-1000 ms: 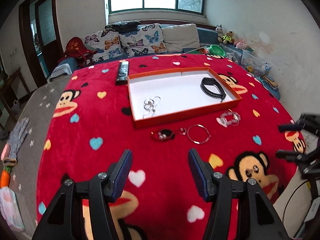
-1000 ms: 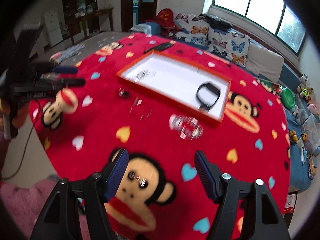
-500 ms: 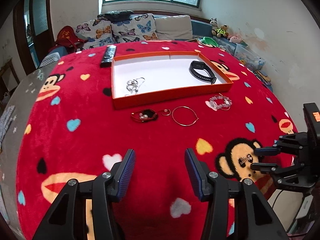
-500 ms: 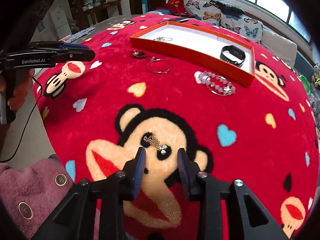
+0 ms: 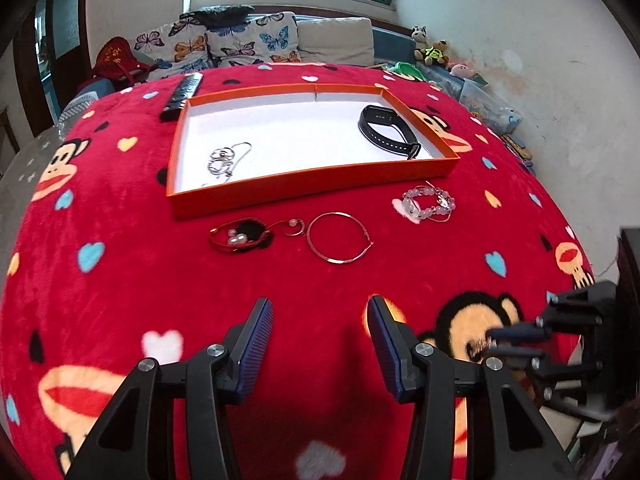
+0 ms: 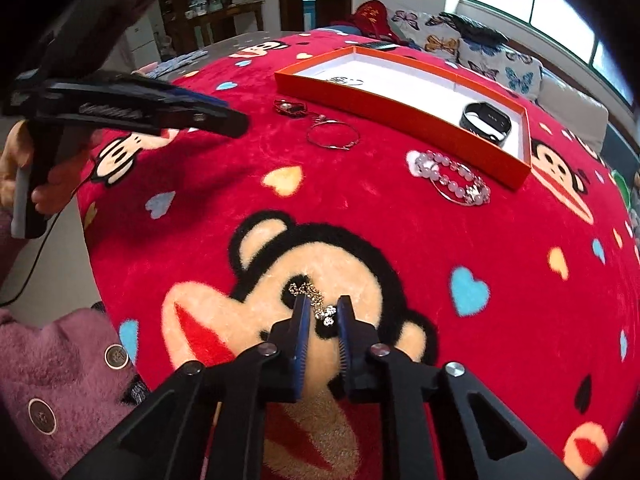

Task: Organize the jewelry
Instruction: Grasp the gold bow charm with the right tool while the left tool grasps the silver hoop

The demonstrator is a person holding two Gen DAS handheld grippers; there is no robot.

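An orange tray [image 5: 312, 186] [image 6: 404, 120] holds a black wristband [image 5: 386, 132] [image 6: 486, 122] and a silver chain [image 5: 224, 160]. In front of it on the red cloth lie a red cord bracelet [image 5: 244, 238], a thin hoop bangle [image 5: 340, 238] [image 6: 332, 134] and a pink bead bracelet [image 5: 428, 206] [image 6: 452, 178]. My right gripper [image 6: 322, 308] [image 5: 500, 342] stands narrowly open around a small gold chain with a charm [image 6: 316, 300] on the monkey print, the charm between the pads. My left gripper [image 5: 320, 320] [image 6: 224, 116] is open and empty above the cloth.
A black remote [image 5: 182, 94] lies behind the tray's left corner. A sofa with butterfly cushions [image 5: 224, 46] stands beyond the table. The table edge drops off at the right [image 5: 588, 280]. My purple sleeve [image 6: 60, 380] is at the near left.
My right gripper has lowered onto the gold chain and its fingers have narrowed around it. My left gripper has stayed open and shifted slightly closer to the tray.
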